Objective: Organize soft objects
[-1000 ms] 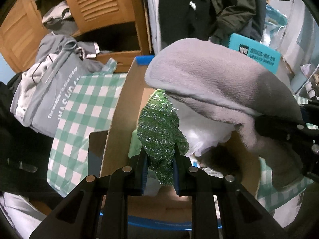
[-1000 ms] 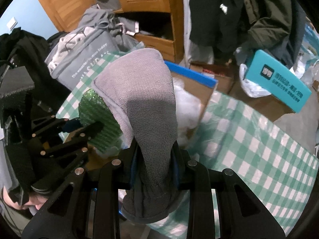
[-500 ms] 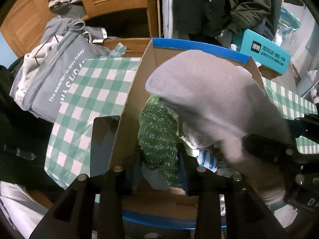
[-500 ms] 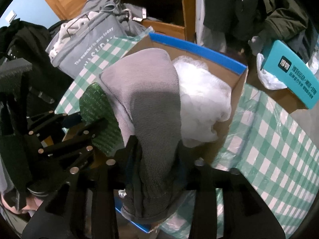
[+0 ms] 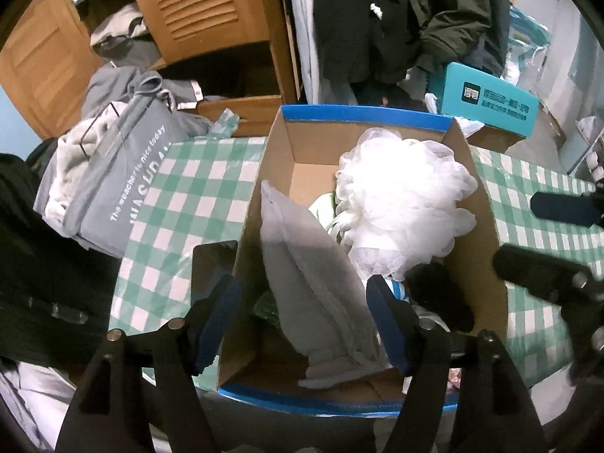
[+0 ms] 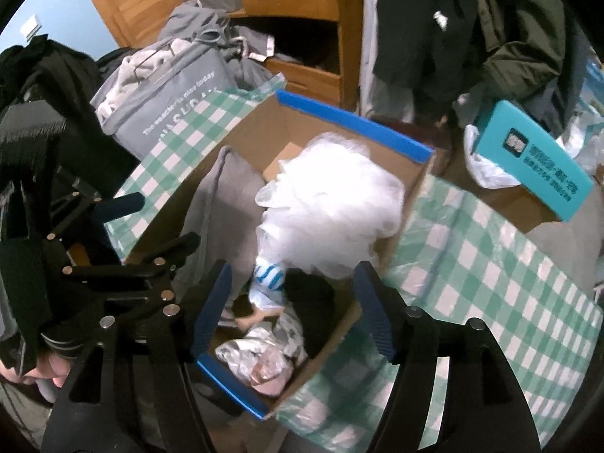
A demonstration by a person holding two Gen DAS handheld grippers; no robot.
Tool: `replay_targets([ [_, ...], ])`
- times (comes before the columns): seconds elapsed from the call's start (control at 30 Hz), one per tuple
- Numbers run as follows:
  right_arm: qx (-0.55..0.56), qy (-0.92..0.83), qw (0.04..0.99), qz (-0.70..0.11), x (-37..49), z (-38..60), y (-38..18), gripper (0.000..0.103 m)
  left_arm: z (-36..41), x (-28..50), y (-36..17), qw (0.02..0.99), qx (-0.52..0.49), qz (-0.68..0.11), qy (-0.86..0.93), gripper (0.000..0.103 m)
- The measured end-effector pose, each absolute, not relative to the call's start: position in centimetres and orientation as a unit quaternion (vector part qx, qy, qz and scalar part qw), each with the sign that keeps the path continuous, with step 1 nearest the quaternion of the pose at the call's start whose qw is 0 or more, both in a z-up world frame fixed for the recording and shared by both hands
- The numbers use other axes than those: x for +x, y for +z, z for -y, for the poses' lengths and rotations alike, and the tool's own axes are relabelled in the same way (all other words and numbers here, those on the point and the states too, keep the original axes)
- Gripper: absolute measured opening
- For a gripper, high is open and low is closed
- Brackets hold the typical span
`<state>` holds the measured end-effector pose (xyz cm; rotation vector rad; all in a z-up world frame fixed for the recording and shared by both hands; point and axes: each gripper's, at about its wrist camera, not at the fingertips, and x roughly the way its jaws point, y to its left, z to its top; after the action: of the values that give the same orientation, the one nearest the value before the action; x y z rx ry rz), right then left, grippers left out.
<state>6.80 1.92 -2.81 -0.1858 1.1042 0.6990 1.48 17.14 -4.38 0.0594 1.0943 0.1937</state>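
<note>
Both tongs stood open and empty over the box (image 5: 472,204). The left tongs (image 5: 302,321) had just been opening, and the grey cloth (image 5: 313,275) lay loose between the jaws with no pad pressing on it. The right tongs (image 6: 290,309) had likewise just been opening, with only box contents visible in the gap. The cloth rested inside the box, slumped against its left wall at centre frame in the left view, probably so that it would occupy the free side beside the white mesh puff (image 5: 404,204), which filled the upper right of the box. A scrap of green material (image 5: 264,307) showed under the cloth's lower left edge. In the right view, a striped blue-and-white item (image 6: 268,277) and crumpled silvery wrapping (image 6: 256,355) lay lower in the box. The box sat on a table covered with a green checked cloth (image 5: 181,204). Around it were a grey bag (image 5: 113,188) at the left, a teal carton (image 5: 490,102) at the upper right, and hanging dark coats (image 5: 396,19) at the top. The box walls and the bulky puff would likely crowd any further insertion.
</note>
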Motion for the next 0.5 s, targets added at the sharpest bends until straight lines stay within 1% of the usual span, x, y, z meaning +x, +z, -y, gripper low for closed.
replay_targets([
  [0.13,-0.081,0.315,0.8,-0.504,6.8,-0.5,-1.7,0.07,-16.8,1.0,-3.6,0.854,0.025,-0.513,0.086,0.073],
  [0.27,-0.076,0.304,0.813,-0.491,6.7,1.0,-0.5,0.072,-16.2,0.6,-2.1,0.866,0.025,-0.492,0.082,0.082],
  [0.37,-0.07,0.299,0.82,-0.483,6.5,1.9,0.3,0.072,-15.5,0.4,-1.1,0.873,0.029,-0.481,0.074,0.083],
  [0.4,-0.069,0.297,0.823,-0.479,6.4,2.1,0.6,0.073,-15.3,0.3,-0.9,0.875,0.029,-0.478,0.074,0.086],
  [0.5,-0.069,0.287,0.837,-0.461,6.0,3.2,1.5,0.073,-14.7,0.2,-0.1,0.881,0.032,-0.468,0.07,0.088],
])
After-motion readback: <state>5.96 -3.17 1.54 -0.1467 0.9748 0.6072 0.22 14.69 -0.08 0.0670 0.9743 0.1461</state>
